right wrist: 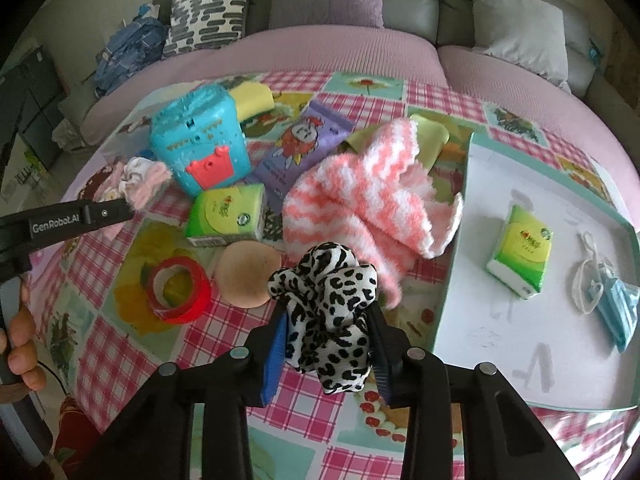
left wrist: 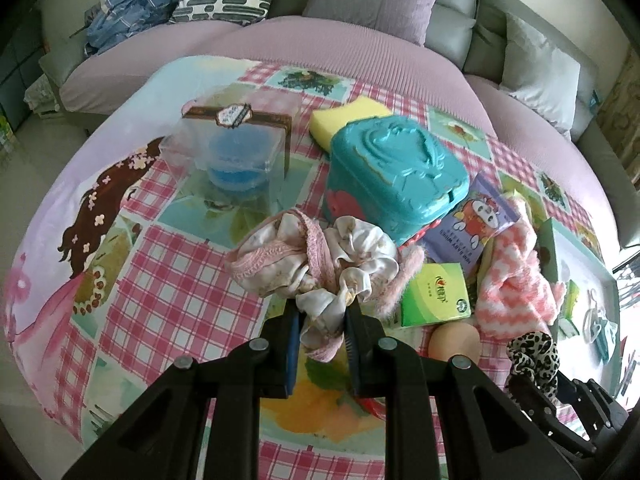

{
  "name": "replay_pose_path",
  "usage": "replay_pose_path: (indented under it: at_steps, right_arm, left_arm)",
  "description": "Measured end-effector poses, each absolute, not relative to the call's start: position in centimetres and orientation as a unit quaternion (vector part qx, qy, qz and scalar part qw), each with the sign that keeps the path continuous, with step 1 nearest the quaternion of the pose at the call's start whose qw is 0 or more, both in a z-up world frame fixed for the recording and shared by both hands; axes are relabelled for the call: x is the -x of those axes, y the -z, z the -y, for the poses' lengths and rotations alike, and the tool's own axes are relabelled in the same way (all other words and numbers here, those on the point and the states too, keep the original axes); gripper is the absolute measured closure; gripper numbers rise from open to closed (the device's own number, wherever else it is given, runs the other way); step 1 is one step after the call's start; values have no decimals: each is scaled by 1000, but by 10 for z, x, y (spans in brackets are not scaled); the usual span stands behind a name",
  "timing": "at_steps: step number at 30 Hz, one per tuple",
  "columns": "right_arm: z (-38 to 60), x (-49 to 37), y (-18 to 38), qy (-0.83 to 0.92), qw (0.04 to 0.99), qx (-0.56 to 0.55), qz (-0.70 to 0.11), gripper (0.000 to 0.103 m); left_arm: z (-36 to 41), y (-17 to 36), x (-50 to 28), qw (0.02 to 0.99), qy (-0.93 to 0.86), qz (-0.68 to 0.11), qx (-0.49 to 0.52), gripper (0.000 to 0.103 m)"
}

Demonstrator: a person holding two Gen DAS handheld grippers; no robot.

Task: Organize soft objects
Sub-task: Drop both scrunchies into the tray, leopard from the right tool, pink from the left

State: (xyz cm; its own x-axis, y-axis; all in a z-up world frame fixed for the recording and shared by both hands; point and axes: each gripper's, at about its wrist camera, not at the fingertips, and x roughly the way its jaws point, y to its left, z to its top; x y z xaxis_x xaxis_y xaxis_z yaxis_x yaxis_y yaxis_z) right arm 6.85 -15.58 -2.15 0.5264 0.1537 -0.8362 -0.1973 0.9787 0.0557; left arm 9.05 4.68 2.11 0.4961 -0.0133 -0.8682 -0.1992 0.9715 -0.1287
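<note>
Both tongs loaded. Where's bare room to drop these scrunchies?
Most open: white tray floor in front of the green tissue pack and blue mask. Also bare checked cloth left of the red tape roll. Crowded: centre, around the teal plastic box and pink-striped fuzzy socks.

Right gripper (right wrist: 326,330) has its jaws clamped on a black-and-white leopard-print fabric scrunchie (right wrist: 326,316). Just past it sit a round tan sponge puff (right wrist: 246,276), a red tape roll (right wrist: 178,290) and a fluffy pink-and-white striped sock (right wrist: 360,204). White tray (right wrist: 500,360) off right.
</note>
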Motion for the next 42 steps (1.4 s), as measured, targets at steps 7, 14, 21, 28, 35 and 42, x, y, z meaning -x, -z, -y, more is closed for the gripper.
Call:
replay_pose_path:
  at_steps: [7, 14, 21, 28, 35, 42]
  right_arm:
    - [164, -58, -2, -96, 889, 17, -447, 64]
    - [189, -55, -19, -71, 900, -3, -430, 63]
    - [240, -54, -29, -4, 906, -34, -422, 64]
    - [299, -46, -31, 58, 904, -76, -417, 63]
    - [345, -41, -26, 110, 894, -102, -422, 63]
    - [385, -30, -21, 152, 882, -129, -426, 63]
  left_arm:
    - [-46, -50, -79, 878, -49, -464, 105, 82]
    - [-22, -68, -81, 891, -21, -445, 87, 82]
    - [24, -77, -86, 898, 20, -436, 55, 82]
    - [96, -79, -86, 898, 93, -430, 7, 82]
    - [168, -68, -82, 881, 169, -440, -37, 82]
    - [209, -48, -81, 862, 204, -460, -62, 82]
